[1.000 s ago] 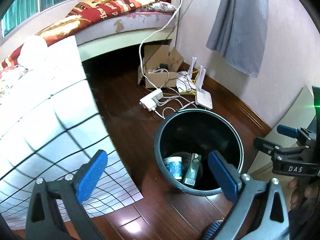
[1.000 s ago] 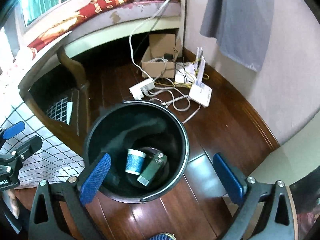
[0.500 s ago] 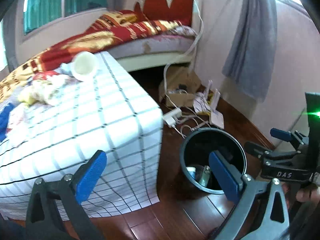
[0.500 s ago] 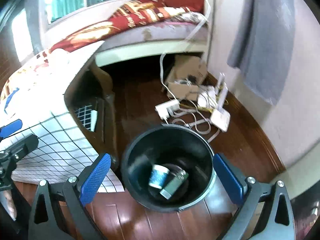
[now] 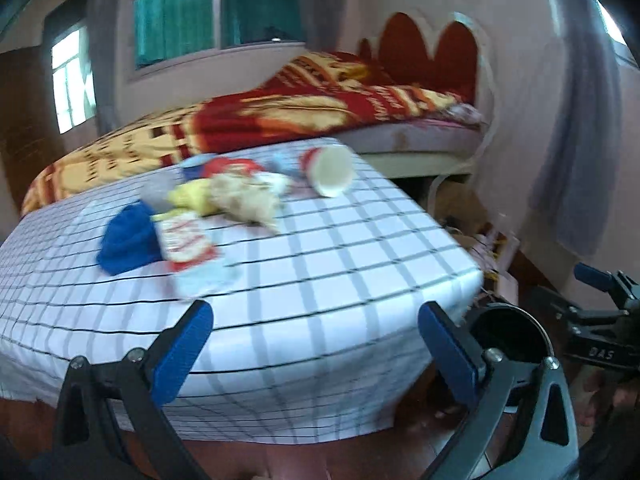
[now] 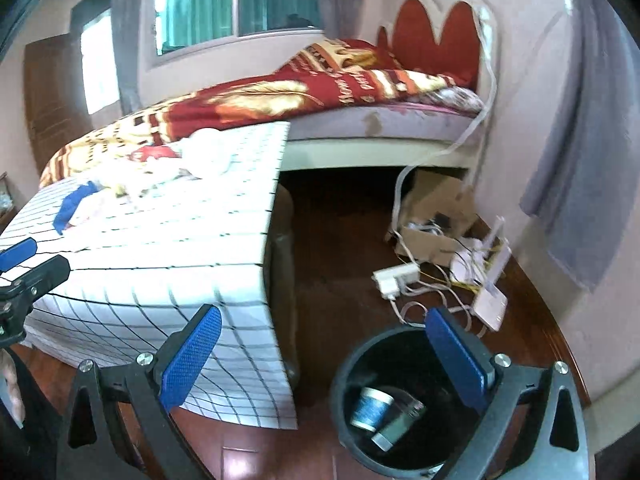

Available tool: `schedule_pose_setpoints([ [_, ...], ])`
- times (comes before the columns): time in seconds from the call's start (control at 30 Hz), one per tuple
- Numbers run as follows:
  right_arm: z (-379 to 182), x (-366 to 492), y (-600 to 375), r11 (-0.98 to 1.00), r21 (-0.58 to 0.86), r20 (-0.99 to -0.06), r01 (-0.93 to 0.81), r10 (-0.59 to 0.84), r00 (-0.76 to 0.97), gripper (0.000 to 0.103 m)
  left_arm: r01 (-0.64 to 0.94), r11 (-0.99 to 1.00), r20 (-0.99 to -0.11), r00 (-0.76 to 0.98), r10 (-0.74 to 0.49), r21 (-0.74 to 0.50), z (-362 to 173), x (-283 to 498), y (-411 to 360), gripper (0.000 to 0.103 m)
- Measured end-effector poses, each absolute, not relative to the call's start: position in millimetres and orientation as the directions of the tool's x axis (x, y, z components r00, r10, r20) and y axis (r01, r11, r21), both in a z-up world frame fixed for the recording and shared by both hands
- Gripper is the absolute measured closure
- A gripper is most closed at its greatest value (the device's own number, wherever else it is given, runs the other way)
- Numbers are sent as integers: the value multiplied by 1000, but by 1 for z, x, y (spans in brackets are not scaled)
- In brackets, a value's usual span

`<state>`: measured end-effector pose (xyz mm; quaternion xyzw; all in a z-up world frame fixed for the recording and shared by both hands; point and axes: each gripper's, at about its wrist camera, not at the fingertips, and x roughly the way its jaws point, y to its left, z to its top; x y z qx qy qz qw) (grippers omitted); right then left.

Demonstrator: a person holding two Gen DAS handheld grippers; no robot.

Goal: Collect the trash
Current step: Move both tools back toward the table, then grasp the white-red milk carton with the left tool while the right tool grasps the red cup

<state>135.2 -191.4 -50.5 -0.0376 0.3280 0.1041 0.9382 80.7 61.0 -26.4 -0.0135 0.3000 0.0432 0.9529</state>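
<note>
A table under a white checked cloth carries several pieces of trash: a tipped white paper cup, a crumpled beige wrapper, a red-and-white packet, a blue crumpled item. The black trash bin stands on the floor right of the table and holds a blue cup and a small box. My left gripper is open and empty, in front of the table's near edge. My right gripper is open and empty, above the bin's left rim.
A bed with a red and gold blanket lies behind the table. A cardboard box, a power strip, cables and a white router lie on the wooden floor by the wall. A grey curtain hangs at right.
Both grippers have risen and tilted up from the bin toward the table. The tabletop trash has come into the left wrist view, and the bin has dropped low in both views.
</note>
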Motion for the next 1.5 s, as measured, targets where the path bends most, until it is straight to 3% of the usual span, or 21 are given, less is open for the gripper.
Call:
schedule_pose_setpoints([
  [0.33,-45,151,-115,943,-29,-591,-331,250,767,0,-322,945,-607,763,223,-59,-37,96,149,0],
  [0.4,-41,160,-103,950,-82,-609,-302,192,770,0,-334,940,-609,760,228,-65,-37,104,154,1],
  [0.83,-50,206,-101,958,-39,-660,-284,189,727,0,-371,928,-643,716,270,-24,-54,165,149,2],
  [0.93,-49,219,-98,957,-26,-664,-288,199,721,0,-386,922,-667,695,269,-31,-61,172,154,15],
  [1.1,-46,241,-83,949,5,-669,-315,237,705,0,-384,922,-684,686,249,-49,-68,172,166,24],
  [1.23,-43,262,-63,938,18,-674,-347,268,688,0,-338,937,-682,706,192,-87,-69,172,175,50],
  [1.4,-36,298,-28,920,44,-680,-390,314,663,3,-300,948,-650,742,161,-107,-60,168,179,51],
  [1.5,-42,323,-7,912,53,-704,-406,322,633,19,-301,947,-643,749,162,-112,-55,171,184,51],
])
